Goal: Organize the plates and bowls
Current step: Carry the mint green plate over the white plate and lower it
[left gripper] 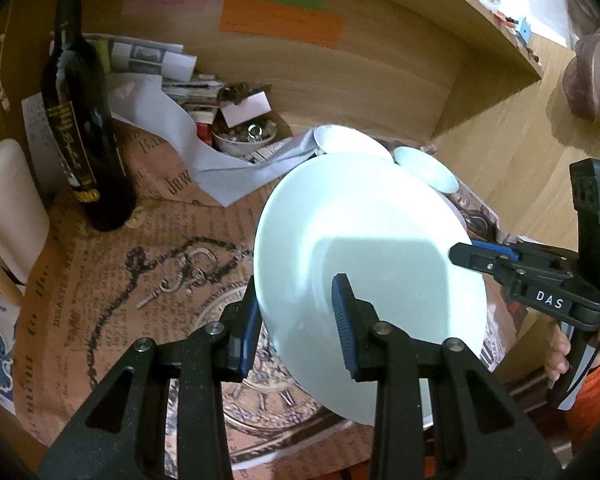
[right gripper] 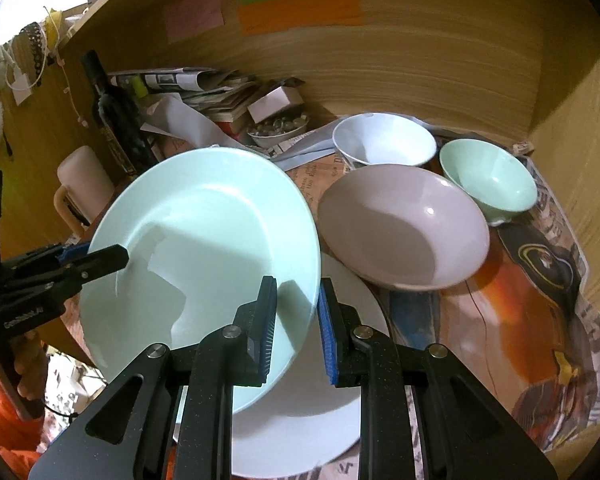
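Note:
A pale green plate hangs tilted above the newspaper-covered shelf, held at two rims. My left gripper is shut on its near-left rim; it also shows in the right wrist view, where the left gripper comes in from the left. My right gripper is shut on the right rim of the plate; from the left wrist view the right gripper is at the plate's right edge. Under the plate lies a white plate. Behind stand a greyish shallow bowl, a white bowl and a green bowl.
A dark wine bottle stands at the left, with a cream mug beside it. Papers and a small dish of trinkets fill the back. Wooden walls close in the back and right side. A person's hand holds the right gripper.

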`<state>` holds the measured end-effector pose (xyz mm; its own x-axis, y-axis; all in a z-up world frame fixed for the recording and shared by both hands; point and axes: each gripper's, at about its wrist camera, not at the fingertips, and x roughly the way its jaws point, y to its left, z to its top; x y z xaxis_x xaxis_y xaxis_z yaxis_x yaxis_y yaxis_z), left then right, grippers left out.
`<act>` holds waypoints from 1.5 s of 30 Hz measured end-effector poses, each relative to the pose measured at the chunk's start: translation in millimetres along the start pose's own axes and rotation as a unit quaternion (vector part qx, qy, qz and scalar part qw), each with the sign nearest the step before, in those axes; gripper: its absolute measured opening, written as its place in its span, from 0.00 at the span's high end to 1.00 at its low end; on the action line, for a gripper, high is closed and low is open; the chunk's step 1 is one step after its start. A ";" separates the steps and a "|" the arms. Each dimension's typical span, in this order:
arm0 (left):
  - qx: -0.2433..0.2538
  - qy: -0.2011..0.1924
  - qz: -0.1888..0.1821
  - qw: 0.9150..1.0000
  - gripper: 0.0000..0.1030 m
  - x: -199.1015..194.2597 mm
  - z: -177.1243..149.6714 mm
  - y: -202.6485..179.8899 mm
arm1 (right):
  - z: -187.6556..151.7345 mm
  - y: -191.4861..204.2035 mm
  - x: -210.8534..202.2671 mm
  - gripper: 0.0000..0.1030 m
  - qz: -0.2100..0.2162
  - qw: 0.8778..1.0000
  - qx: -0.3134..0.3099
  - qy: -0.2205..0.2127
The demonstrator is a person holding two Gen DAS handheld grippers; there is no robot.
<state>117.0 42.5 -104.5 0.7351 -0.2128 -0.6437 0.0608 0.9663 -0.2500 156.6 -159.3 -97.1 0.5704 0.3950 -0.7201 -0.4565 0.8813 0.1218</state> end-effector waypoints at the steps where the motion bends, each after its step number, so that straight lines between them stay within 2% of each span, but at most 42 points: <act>1: -0.001 0.002 -0.001 1.000 0.67 1.0 -0.8 -1.2 | -2.2 -0.8 -1.4 0.82 0.001 1.000 0.001 -0.001; 11: -0.004 0.016 -0.002 1.000 0.67 4.9 -18.4 -13.5 | -22.3 -10.6 2.8 0.82 0.014 1.000 0.018 0.014; 29: 0.017 0.076 0.009 0.997 0.67 45.6 -30.6 -22.5 | -42.1 -28.4 15.6 0.82 0.013 0.998 0.048 0.040; 42: 0.020 0.090 0.009 0.996 0.66 60.7 -31.5 -22.6 | -47.1 -37.7 16.4 0.82 0.027 0.996 0.067 0.047; 45: 0.032 0.081 0.018 0.996 0.65 64.7 -32.6 -26.1 | -47.8 -38.0 14.5 0.82 0.026 0.996 0.068 0.043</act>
<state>140.9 -1.2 -163.2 0.6196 -0.1939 -0.7606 0.0840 0.9798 -0.1814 149.6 -199.4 -144.9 0.4858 0.4219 -0.7655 -0.3828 0.8900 0.2476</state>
